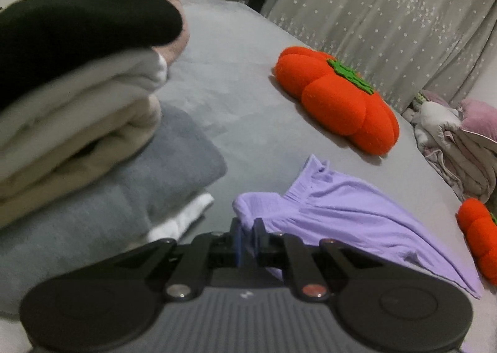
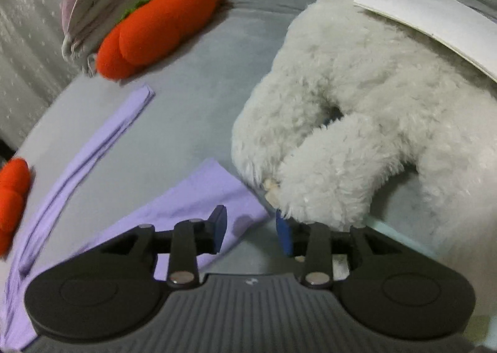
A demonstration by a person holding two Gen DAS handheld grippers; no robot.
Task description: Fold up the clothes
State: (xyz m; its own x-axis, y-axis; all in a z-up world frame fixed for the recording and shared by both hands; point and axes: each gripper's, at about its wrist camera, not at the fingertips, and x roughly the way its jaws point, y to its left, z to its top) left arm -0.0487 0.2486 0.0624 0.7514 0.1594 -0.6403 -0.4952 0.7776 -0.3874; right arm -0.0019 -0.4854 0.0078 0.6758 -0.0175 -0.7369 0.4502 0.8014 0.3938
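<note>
A lilac garment (image 1: pixel 348 222) lies spread on the grey bed sheet (image 1: pixel 242 98). My left gripper (image 1: pixel 247 238) is shut on a bunched corner of it near its gathered neckline. In the right wrist view the same lilac garment (image 2: pixel 198 197) lies flat, with a folded strip (image 2: pixel 102 141) running up to the left. My right gripper (image 2: pixel 253 231) stands open above its corner, and the cloth lies under the gap, not pinched. The right finger (image 2: pixel 284 235) sits against a white plush toy (image 2: pixel 366 104).
A stack of folded clothes (image 1: pixel 77 123), black on top, then white, beige and grey, stands left of the left gripper. Orange pumpkin cushions (image 1: pixel 338 98) (image 2: pixel 158 26) lie on the bed. A bundled quilt (image 1: pixel 453 141) sits at the far edge by a starred curtain (image 1: pixel 388 17).
</note>
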